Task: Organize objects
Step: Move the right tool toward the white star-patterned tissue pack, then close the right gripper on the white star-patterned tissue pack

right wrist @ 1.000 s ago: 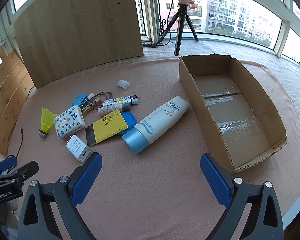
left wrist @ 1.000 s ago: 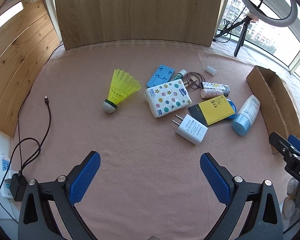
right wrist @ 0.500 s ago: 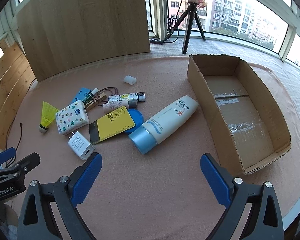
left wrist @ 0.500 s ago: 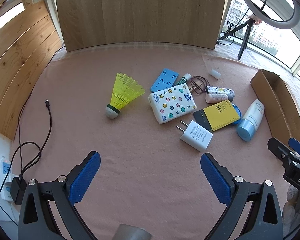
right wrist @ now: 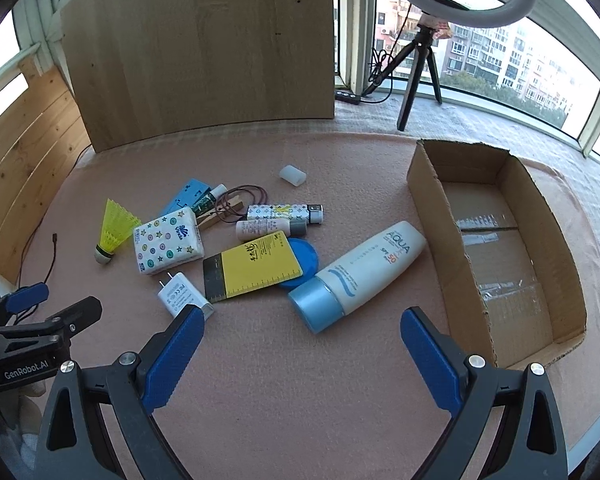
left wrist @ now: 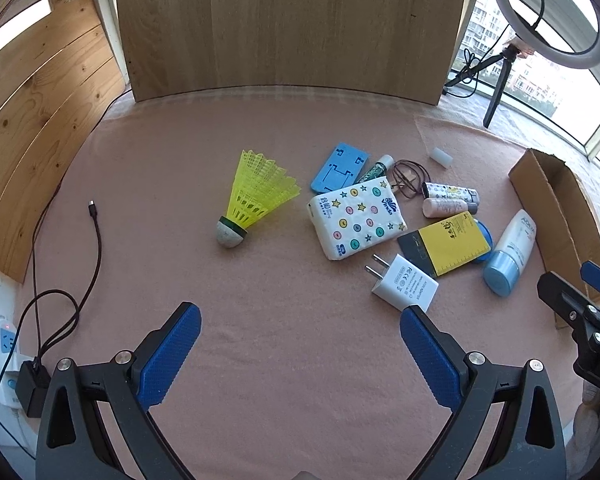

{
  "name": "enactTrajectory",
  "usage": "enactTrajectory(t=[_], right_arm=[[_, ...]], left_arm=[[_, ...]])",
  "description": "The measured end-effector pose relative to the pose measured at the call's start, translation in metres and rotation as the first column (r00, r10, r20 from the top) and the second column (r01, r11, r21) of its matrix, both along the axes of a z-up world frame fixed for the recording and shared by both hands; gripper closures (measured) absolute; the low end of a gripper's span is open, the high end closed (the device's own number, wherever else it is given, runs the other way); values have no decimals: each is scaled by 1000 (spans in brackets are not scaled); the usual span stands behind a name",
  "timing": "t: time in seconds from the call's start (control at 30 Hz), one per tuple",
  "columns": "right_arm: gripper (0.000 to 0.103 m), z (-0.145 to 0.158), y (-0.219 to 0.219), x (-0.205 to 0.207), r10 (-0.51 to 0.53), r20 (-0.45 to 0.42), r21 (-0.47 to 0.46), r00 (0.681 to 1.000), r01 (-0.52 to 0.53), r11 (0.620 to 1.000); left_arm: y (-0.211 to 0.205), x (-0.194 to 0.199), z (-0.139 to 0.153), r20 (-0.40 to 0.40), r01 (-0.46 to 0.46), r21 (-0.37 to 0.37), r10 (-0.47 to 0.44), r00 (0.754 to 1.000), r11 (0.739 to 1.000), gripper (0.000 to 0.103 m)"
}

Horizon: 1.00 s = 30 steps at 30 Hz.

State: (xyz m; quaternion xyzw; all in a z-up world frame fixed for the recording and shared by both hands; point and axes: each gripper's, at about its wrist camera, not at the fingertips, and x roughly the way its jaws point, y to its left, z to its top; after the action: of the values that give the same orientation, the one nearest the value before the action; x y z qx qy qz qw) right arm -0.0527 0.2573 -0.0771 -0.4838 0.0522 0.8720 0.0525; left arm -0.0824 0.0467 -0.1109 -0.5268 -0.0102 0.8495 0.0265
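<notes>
Fingers spread wide on both tools: left hand-held gripper (left wrist: 300, 344) is hovering over bare pink tabletop (left wrist: 284, 380) near the front edge, holding nothing; right hand-held gripper (right wrist: 302, 344) is hovering likewise, jaws apart and nothing between them, just short of the clutter.

White charger plug (right wrist: 182, 294) is lying nearest the front edge, prongs pointing toward the far side, partly behind the right tool's left fingertip in the right wrist view. Sunscreen tube (right wrist: 360, 274) is lying on its side, blue cap toward the front, angled toward the cardboard box (right wrist: 440, 248), which is sitting open along the right edge with nothing inside. Yellow-and-black card (right wrist: 252, 270) is overlapping a blue round lid (right wrist: 304, 258), just beside the tube's cap. Tissue pack (left wrist: 356, 218) with stars and dots is sitting mid-tabletop, touching the card's corner. Yellow shuttlecock (left wrist: 254, 200) is lying on its side beyond it toward the left edge, cork toward the front, apart from the pack.

Further back, two small bottles (right wrist: 280, 218) are lying side by side, a clothespin (right wrist: 220, 214) and thin cord loop (right wrist: 244, 196) next to them. Blue phone stand (left wrist: 340, 168) and a small green tube (left wrist: 374, 170) are sitting behind the tissue pack. White cap (right wrist: 293, 175) is lying alone toward the far edge.

Black cable (left wrist: 94, 236) is trailing along the left edge to a power strip (left wrist: 6, 360).
</notes>
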Motion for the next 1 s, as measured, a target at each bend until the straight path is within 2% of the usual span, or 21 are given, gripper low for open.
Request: enactTrajectory(t=[0.2, 0.27, 0.43, 0.53, 0.7, 0.87, 1.0], right_arm=[[9, -3, -8, -10, 41, 7, -9, 999, -41, 999], [21, -5, -11, -15, 65, 15, -14, 998, -65, 998], [33, -11, -13, -27, 98, 27, -36, 995, -97, 995], [36, -16, -12, -33, 106, 43, -56, 993, -104, 993], [38, -22, -15, -38, 120, 59, -65, 991, -116, 991], [48, -29, -24, -44, 161, 88, -98, 983, -152, 984], [50, -35, -36, -51, 206, 106, -110, 973, -195, 975]], left_arm=[[1, -1, -2, -12, 4, -15, -5, 1000, 1000, 2], [-1, -3, -4, -7, 1, -14, -1, 1000, 1000, 3], [-6, -5, -11, 7, -14, -5, 14, 1000, 1000, 7], [-7, -5, -15, 0, -12, -32, 12, 1000, 999, 9], [-13, -2, -15, -68, -39, -79, 33, 997, 996, 9], [-17, -8, -20, -1, -28, 2, 28, 1000, 1000, 9], [-13, -11, -31, 67, -22, 9, 21, 998, 1000, 9]])
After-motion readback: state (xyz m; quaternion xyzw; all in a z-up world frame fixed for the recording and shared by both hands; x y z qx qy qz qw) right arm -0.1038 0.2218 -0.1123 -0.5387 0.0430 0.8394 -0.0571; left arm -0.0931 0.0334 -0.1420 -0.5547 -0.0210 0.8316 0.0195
